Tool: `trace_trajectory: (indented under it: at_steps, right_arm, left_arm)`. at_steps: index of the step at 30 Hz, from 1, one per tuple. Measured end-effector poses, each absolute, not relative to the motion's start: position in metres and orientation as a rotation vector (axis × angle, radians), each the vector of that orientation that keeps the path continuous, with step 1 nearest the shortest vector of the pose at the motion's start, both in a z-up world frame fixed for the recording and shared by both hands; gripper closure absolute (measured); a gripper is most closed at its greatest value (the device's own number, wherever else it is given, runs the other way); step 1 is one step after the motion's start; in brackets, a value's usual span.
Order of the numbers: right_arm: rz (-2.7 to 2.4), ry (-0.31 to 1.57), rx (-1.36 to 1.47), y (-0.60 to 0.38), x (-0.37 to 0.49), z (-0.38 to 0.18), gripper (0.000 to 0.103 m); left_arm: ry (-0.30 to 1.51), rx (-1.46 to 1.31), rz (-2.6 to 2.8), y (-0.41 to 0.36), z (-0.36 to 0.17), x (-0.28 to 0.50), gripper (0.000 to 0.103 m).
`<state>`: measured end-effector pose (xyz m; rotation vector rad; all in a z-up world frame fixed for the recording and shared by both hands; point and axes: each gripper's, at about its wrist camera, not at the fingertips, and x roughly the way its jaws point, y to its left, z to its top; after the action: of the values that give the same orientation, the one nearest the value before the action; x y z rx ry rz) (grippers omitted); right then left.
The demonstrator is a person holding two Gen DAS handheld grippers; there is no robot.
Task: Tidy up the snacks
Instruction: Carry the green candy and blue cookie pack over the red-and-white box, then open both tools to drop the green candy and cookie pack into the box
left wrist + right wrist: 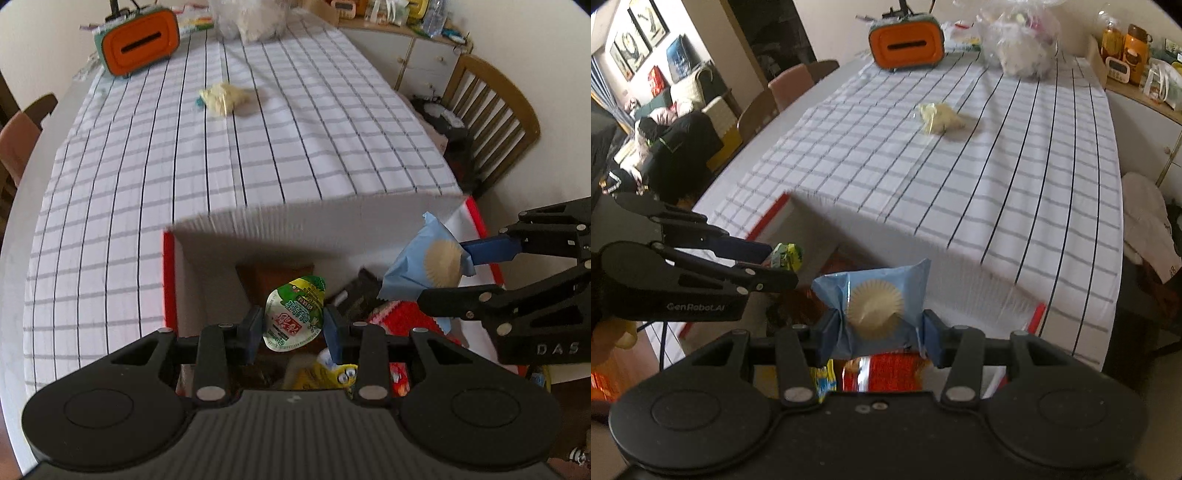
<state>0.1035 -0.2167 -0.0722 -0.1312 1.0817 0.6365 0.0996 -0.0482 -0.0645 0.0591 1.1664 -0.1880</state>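
Judging from how things lie, the sorting is well along: the white box with red edges already holds several packets, while the left gripper pinches a green-lidded jelly cup above it and the right gripper clamps a blue cake packet over the same box. Both look about ready to be dropped in. One pale yellow snack bag lies alone farther out on the checked tablecloth, apparently not yet collected.

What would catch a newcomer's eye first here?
Both grippers hold snacks above the red-edged white box: the left gripper clamps a green-and-white jelly cup, and the right gripper clamps a light blue cake wrapper. Farther off, an orange slotted container stands on the checked tablecloth.
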Motion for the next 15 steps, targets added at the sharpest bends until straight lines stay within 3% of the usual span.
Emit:
trace_trajectory:
  at_steps: [15]
  right_arm:
    - [0.608, 1.158, -0.223, -0.206, 0.087, -0.108, 0.056]
  left_arm:
    - [1.341, 0.098, -0.14, -0.064, -0.104, 0.1, 0.068]
